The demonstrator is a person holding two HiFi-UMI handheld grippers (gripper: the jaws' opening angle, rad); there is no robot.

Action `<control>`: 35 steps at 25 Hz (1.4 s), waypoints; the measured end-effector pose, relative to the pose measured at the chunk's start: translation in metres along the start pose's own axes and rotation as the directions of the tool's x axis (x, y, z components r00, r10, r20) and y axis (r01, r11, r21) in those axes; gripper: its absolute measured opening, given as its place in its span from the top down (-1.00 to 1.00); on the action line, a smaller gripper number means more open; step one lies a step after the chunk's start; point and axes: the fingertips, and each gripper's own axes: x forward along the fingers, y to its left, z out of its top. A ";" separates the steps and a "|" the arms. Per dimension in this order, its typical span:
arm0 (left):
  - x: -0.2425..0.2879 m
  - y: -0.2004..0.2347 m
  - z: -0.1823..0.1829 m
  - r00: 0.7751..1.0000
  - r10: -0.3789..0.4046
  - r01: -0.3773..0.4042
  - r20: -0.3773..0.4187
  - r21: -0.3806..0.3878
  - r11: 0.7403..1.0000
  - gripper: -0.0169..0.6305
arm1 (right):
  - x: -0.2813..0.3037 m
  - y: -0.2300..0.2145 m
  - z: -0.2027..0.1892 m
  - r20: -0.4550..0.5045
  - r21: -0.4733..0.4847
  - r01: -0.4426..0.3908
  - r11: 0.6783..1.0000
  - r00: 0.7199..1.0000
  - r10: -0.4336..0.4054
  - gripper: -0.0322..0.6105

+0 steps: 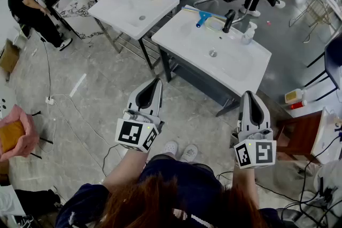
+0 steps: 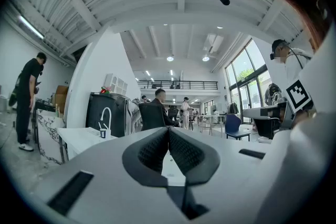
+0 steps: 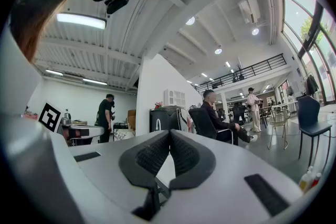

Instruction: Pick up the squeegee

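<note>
Near: left hand-held gripper (image 2: 168,129) and right hand-held gripper (image 3: 169,134), both level, jaws together, nothing between.
Far: squeegee (image 1: 202,18) lying flat at back edge of white sink bench (image 1: 181,42), just beside black faucet (image 1: 229,20), well apart from both grippers.
Handling: likely light, stiff plastic; blade strip probably soft, too small to confirm.
Best hold: blue handle, across its width.

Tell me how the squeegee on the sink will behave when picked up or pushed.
The squeegee looks thin and plastic, so it is probably light. Its long blade crosses a short blue handle, so gripped off-centre it may tilt. It lies flat on the smooth sink rim, so a push would likely slide it, not roll it.
</note>
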 end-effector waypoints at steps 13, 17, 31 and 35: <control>-0.015 -0.022 -0.006 1.000 0.004 -0.004 -0.012 0.003 1.000 0.89 | -0.013 0.008 0.001 0.009 0.013 -0.051 0.999 0.999 0.051 0.85; -0.017 -0.033 -0.009 1.000 -0.002 0.002 -0.017 0.007 1.000 0.89 | -0.019 0.006 -0.003 0.010 0.026 -0.067 0.997 0.998 0.067 0.85; -0.013 -0.068 -0.034 0.995 -0.014 0.016 -0.094 0.019 1.000 0.45 | -0.025 -0.016 -0.013 0.009 0.047 -0.081 0.996 0.997 0.081 0.85; -0.005 -0.061 -0.032 0.997 0.002 -0.001 -0.081 0.012 1.000 0.19 | -0.015 -0.022 -0.016 0.004 0.054 -0.075 0.996 0.997 0.075 0.85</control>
